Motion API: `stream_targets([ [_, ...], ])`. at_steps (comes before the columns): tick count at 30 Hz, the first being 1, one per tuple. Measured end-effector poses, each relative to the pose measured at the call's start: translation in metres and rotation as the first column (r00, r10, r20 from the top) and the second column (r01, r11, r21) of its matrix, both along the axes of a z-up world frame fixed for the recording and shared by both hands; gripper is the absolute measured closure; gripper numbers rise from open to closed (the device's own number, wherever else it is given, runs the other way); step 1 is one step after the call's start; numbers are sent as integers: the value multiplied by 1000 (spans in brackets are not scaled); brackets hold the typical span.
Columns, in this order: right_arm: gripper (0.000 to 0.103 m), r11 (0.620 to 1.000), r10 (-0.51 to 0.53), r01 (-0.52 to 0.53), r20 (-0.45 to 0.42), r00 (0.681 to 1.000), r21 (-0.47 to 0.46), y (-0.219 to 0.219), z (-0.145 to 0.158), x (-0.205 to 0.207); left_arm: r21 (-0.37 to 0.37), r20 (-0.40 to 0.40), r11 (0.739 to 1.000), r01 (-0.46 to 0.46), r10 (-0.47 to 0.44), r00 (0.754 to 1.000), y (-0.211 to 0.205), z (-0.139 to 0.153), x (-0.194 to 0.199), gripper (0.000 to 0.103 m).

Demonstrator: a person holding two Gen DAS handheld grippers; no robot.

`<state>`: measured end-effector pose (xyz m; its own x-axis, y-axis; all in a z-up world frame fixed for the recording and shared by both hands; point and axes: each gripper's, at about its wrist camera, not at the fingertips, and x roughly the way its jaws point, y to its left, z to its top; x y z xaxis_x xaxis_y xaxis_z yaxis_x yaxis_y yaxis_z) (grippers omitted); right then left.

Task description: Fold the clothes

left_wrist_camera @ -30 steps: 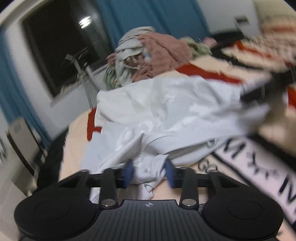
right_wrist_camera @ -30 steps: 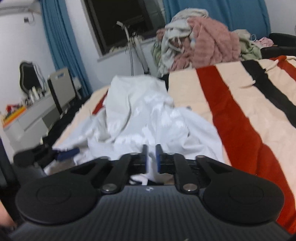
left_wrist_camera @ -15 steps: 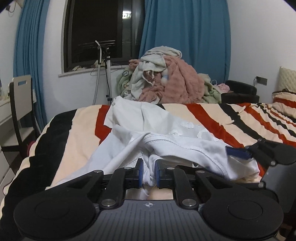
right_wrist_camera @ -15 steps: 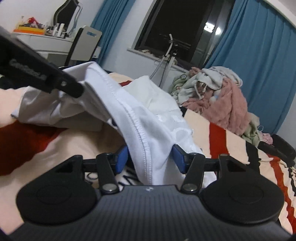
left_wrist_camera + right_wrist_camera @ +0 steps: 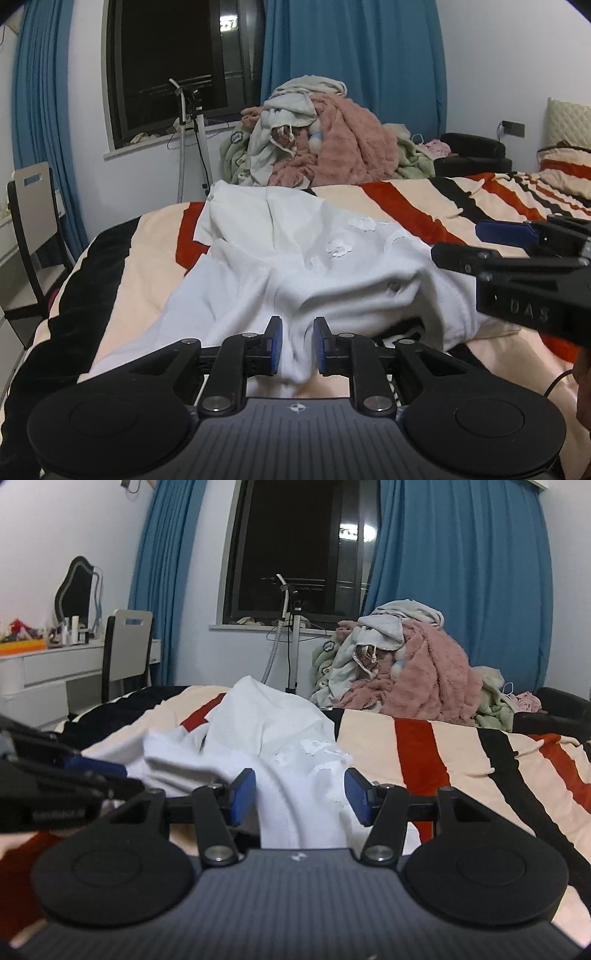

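Observation:
A crumpled white garment [image 5: 332,266] with white flower patches lies on the striped bed [image 5: 424,206]. My left gripper [image 5: 297,343] has a bunched fold of its near edge between the blue pads, which still touch the cloth while the jaws are opening. In the right wrist view the same garment [image 5: 266,720] runs back between the pads of my right gripper [image 5: 300,797], which stands wide with the cloth loose between them. Each gripper shows in the other's view: the right gripper [image 5: 456,242] at the right, the left gripper [image 5: 110,775] at the left.
A tall pile of pink, grey and green clothes [image 5: 325,144] stands at the far end of the bed. A garment steamer pole [image 5: 192,140] is by the dark window. A chair [image 5: 33,206] and a white desk [image 5: 44,668] are at the left, a black armchair [image 5: 476,155] at the right.
Both views have rolled level from a tilted, blurred state. The right jaws went from nearly shut to wide. The left jaws closed on the fold, then widened a little. The lifted hem has sunk.

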<state>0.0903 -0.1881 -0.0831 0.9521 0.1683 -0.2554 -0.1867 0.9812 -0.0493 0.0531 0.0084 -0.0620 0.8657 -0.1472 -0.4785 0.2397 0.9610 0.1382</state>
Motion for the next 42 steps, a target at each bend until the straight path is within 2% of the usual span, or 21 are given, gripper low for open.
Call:
stream_targets([
  [4,48,998,-41,44,-63,997,53,-11,-3,13,33,22,999,21,-22,1000,-6,-3,0,69],
  [9,48,987,-58,77,-136,989,140,-22,-8,20,150,60,988,40,-49,997,-23,-14,21,59],
  [13,48,989,-38,58,-142,989,137,-18,-10,21,188,71,982,26,-40,997,-27,-25,41,60],
  [14,48,990,-28,47,-143,989,135,-17,-11,20,196,74,980,23,-38,997,-27,-27,46,70],
  [15,48,991,-18,37,-141,990,130,-15,-11,20,183,78,982,34,-49,996,-26,-26,47,94],
  [16,48,992,-9,26,-138,990,124,-13,-11,20,164,82,985,49,-63,995,-24,-24,48,102],
  [20,48,995,40,-30,-110,993,91,-4,-10,17,110,128,991,79,-93,987,-18,-6,37,102],
  [23,48,995,89,-86,-70,994,42,7,-7,10,22,166,995,94,-97,981,-10,16,17,102],
  [28,48,989,140,-140,-17,990,-38,28,-2,-2,-78,197,985,156,-138,971,-2,43,-23,102],
  [32,48,986,153,-154,-26,988,-58,39,-1,-4,-66,218,980,187,-169,961,-6,48,-48,102],
  [34,48,991,110,-110,-4,994,-77,38,1,-6,-62,217,982,181,-164,962,-8,47,-50,102],
  [37,48,1000,-8,8,-10,1000,3,15,11,-8,-76,203,982,174,-156,967,-8,44,-49,102],
  [40,47,984,-120,126,-55,991,123,-16,19,-12,-85,194,977,193,-174,966,-11,43,-51,102],
  [42,45,967,-172,193,-130,976,168,-31,16,-7,-87,172,972,218,-200,964,-16,39,-53,102],
])
